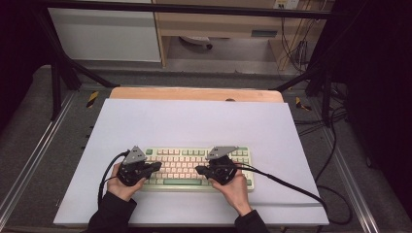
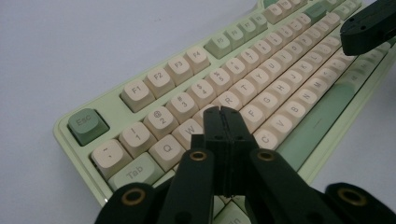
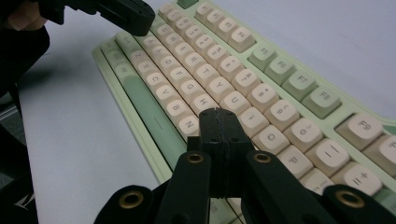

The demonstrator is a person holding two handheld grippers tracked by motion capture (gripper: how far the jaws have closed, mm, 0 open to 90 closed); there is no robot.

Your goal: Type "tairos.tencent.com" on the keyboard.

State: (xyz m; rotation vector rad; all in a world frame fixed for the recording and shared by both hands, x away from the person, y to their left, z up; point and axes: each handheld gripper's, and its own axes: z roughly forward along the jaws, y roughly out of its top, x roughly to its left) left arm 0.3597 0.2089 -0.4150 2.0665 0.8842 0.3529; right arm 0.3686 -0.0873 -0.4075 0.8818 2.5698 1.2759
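Resting at the near edge of the tabletop (image 1: 194, 121), the person's two hands each hold a gripper over a keyboard (image 1: 194, 167). Left hand (image 1: 122, 187) sits at the kbd's left end, right hand (image 1: 234, 189) toward its right half; dark sleeves come in from the bottom of the high view.

Left gripper (image 1: 156, 166) points right, w/ jaws pressed together, nothing between them; in the left gripper view the closed tips (image 2: 222, 113) sit over the letter rows around W/E/R, but contact w/ the keys can't be told. Right gripper (image 1: 198, 170) points left, jaws likewise shut and empty; in the right gripper view its tips (image 3: 217, 115) hover around the H/J/N/M keys. The two grippers face each other across the middle of the kbd, near but apart. A black cable (image 1: 291, 187) trails from the right gripper off to the right; another loops down beside the left hand.

Kbd: pale green case, cream keycaps, green Esc (image 2: 86, 124), green spacebar (image 3: 152, 112), lying flat on a white sheet (image 1: 145, 126) covering most of the tabletop, parallel to the near edge.

Farther back, a strip of bare wood (image 1: 194, 93) shows past the sheet. Beyond that: grey floor (image 1: 218, 73), black frame legs, cabinets (image 1: 104, 34) and hanging wires at the far right.
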